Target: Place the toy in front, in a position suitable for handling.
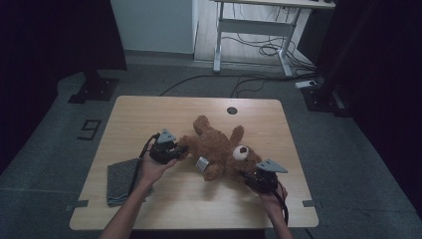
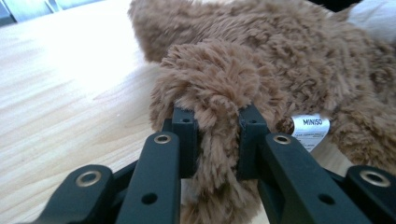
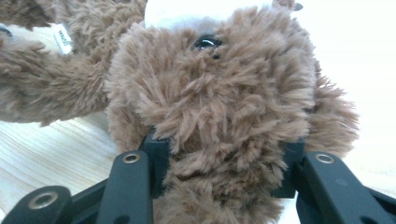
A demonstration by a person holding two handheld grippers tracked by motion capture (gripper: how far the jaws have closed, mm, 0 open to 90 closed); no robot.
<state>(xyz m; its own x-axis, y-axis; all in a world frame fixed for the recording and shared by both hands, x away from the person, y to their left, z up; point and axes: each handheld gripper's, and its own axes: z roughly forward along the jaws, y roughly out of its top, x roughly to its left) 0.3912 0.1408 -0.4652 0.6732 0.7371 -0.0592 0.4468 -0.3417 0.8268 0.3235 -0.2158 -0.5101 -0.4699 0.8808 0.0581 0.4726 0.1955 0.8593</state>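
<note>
Lying on the table [image 1: 149,199] between both tools, the teddy bear [image 1: 219,147] is clamped at a limb by the left tool [image 2: 217,135] and at its head by the right tool [image 3: 224,163]; lifting evenly should avoid slipping fur.

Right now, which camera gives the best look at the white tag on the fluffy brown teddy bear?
The left gripper view: the white fabric tag sits close, its MINISO print readable. The right gripper view shows it small and angled at the top left; the high view shows a pale speck on the fluffy brown teddy bear.
</note>
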